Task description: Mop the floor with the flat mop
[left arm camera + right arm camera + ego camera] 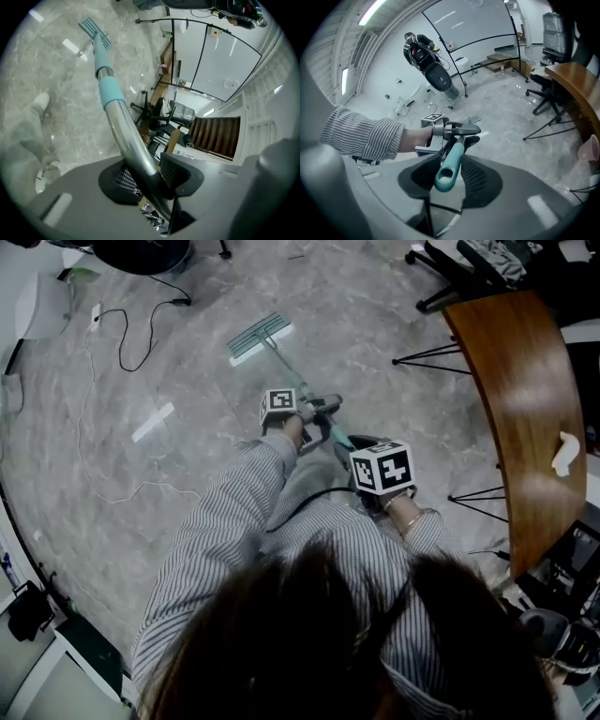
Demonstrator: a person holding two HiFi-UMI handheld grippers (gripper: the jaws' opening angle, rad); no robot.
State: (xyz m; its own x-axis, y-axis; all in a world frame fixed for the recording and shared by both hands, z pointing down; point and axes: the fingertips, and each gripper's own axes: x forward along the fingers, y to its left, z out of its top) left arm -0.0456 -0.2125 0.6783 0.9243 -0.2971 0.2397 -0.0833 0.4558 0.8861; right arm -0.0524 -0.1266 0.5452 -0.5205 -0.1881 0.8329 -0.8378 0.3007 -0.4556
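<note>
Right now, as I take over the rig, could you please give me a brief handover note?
Left gripper: shut on the mop shaft.
Right gripper: shut on the teal handle end, nearer the body.
Mop head: flat on the floor ahead; loose cables to its left, wooden desk to the right.
Done: both grips set, head down; area covered cannot be told.
Left: mop the floor, minding the cables.

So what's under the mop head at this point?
The mop head rests on the grey floor. The patch beneath it is covered, so dirt or wetness there cannot be seen.
</note>
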